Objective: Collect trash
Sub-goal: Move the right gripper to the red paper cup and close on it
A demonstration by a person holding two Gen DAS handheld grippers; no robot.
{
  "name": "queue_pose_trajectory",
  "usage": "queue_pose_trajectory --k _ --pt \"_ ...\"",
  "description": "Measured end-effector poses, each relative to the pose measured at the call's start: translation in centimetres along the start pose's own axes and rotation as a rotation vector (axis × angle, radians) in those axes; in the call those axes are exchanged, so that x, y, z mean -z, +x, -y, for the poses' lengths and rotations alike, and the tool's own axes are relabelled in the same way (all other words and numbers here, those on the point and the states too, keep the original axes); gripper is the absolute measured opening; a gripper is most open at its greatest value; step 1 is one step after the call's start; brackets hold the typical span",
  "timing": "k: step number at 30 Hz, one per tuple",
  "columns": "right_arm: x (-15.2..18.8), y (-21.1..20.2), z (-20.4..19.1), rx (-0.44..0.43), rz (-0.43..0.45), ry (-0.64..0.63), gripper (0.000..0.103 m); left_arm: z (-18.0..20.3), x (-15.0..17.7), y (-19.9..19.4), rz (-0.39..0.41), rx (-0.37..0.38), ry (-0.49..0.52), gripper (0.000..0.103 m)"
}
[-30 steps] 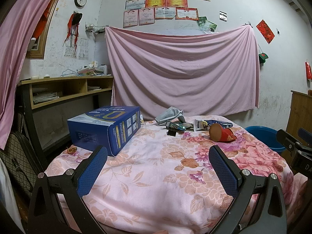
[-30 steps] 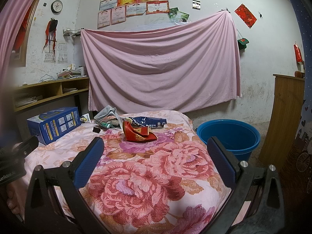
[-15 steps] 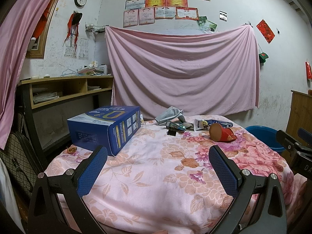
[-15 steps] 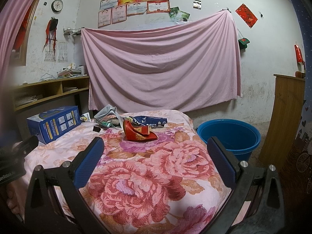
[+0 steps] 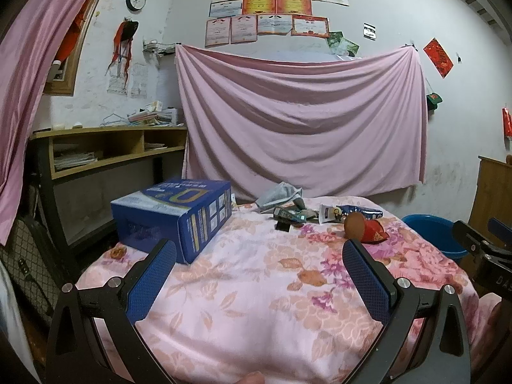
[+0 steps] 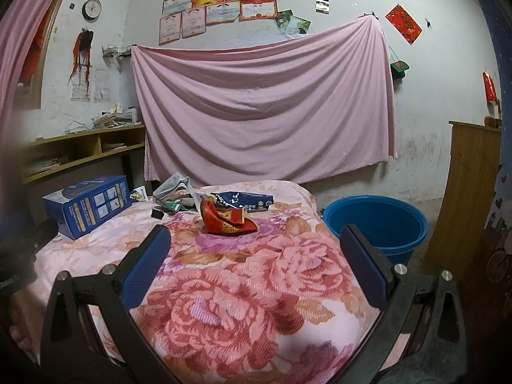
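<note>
Trash lies at the far end of a floral pink cloth [image 5: 256, 288]: a crushed red paper cup [image 5: 364, 228] [image 6: 227, 222], a dark blue wrapper [image 5: 350, 213] [image 6: 244, 200], a grey rag [image 5: 280, 193] [image 6: 174, 185], small green packets [image 5: 289, 214] and a small black piece [image 5: 283, 225] [image 6: 156, 213]. A blue bucket [image 6: 376, 224] [image 5: 432, 232] stands on the floor to the right. My left gripper [image 5: 259, 275] is open and empty at the near edge. My right gripper [image 6: 254, 262] is open and empty, short of the red cup.
A large blue carton [image 5: 174, 214] [image 6: 88, 203] sits on the left side of the cloth. Wooden shelves [image 5: 105, 150] run along the left wall, a wooden cabinet [image 6: 470, 192] stands at the right. A pink sheet [image 5: 300, 121] hangs on the back wall.
Both grippers have crept slightly forward; nothing on the cloth has moved.
</note>
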State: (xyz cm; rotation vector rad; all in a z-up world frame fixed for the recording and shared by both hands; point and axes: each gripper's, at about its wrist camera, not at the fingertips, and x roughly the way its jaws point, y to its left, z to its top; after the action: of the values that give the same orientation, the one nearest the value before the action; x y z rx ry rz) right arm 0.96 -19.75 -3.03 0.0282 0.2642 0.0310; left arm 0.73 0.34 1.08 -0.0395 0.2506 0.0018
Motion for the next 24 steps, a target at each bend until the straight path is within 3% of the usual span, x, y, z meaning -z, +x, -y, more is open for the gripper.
queue_pose_trajectory --k 14,24 --pt "-5.7 3.7 0.6 -0.009 0.084 -0.039 0.103 -0.2 -4.2 4.6 0.060 0.031 0.021 0.102" --pt "-6.6 9.9 -0.1 -0.108 -0.047 -0.071 0.103 -0.2 -5.1 10.3 -0.044 0.055 0.010 0.102"
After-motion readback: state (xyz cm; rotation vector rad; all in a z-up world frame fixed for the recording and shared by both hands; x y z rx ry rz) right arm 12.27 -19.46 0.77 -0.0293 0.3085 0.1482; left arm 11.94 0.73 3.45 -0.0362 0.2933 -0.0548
